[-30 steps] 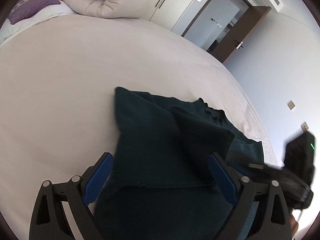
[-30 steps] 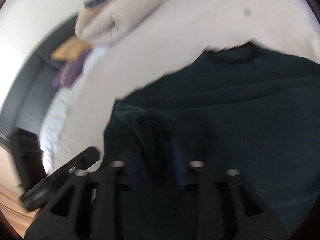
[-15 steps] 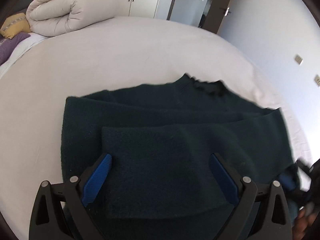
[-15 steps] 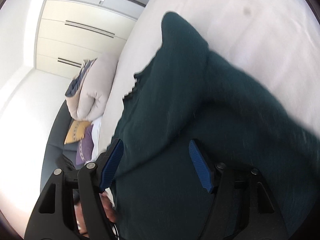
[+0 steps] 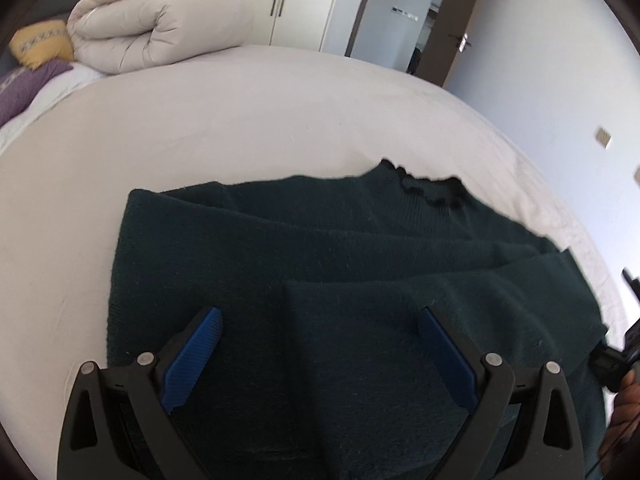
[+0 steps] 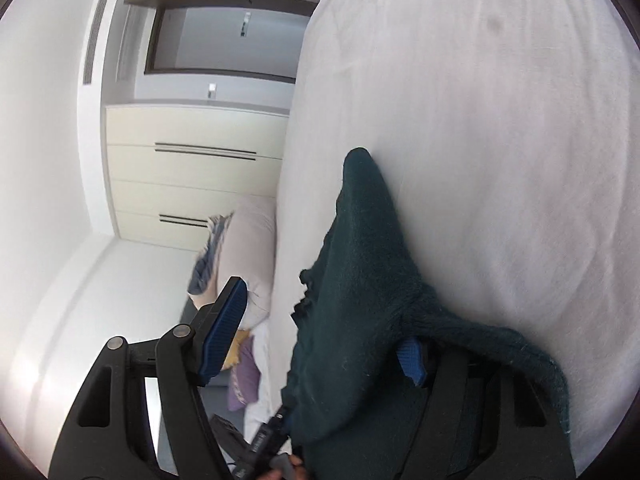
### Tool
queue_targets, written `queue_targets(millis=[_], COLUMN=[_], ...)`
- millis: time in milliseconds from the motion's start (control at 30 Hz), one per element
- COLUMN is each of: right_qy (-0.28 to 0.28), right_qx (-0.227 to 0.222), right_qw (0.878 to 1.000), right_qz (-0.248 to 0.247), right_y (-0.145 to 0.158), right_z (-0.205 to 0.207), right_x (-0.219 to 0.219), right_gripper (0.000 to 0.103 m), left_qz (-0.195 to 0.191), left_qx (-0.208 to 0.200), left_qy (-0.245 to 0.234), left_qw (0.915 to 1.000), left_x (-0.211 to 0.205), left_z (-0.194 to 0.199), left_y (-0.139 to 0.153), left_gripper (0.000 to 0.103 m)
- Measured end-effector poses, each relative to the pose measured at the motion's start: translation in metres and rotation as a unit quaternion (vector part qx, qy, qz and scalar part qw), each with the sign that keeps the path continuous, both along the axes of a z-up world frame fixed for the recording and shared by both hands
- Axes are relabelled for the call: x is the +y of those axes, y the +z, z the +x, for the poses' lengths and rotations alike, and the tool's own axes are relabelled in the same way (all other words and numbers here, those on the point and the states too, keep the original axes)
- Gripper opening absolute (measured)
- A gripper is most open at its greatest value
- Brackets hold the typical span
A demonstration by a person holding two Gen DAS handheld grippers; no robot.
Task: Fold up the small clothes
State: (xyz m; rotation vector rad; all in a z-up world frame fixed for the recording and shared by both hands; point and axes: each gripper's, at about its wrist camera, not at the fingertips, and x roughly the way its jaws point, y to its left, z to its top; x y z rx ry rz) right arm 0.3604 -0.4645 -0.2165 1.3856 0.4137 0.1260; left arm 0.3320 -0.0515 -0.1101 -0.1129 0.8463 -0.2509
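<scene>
White bed [image 5: 240,128] carries the dark green sweater [image 5: 320,280] in the left view; the left gripper [image 5: 320,320] spreads wide above it, gripping nothing. Right view: right gripper [image 6: 320,320] gapes, sweater [image 6: 360,280] draped over one finger.

- Left gripper [image 5: 320,354] hangs level, blue pads spread wide, nothing between them.
- Right gripper [image 6: 320,336] is rolled onto its side, fingers parted too, one pad [image 6: 410,362] half hidden.
- A hand [image 5: 624,412] shows at far right of the left gripper.
</scene>
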Motion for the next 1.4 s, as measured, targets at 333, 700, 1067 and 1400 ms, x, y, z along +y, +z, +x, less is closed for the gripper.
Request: queue_targets(millis=[333, 700, 1067, 1400], right_qy=[0.047, 0.086, 0.055, 0.165], right_qx=[0.076, 0.095, -0.011, 0.076], right_qw=[0.995, 0.983, 0.943, 0.935], right_qz=[-0.049, -0.135, -0.329, -0.306], right_y=[0.035, 0.033, 0.152, 0.114], right_z=[-0.033, 0.016, -0.143, -0.264], right_x=[0.034, 0.018, 0.016, 0.013], right_gripper=[0.068, 0.062, 0.079, 0.079], left_qz=[-0.001, -0.020, -0.051, -0.083], left_qx=[-0.008, 0.006, -0.018, 0.094], left_qy=[0.011, 0.004, 0.019, 0.017], left_qw=[0.9999, 0.9998, 0.9983, 0.9919], left_x=[0.006, 0.018, 0.096, 0.151], left_z=[-0.005, -0.006, -0.142, -0.263], left_y=[0.010, 0.000, 0.053, 0.016], left_gripper=[0.100, 0.096, 0.103, 0.103])
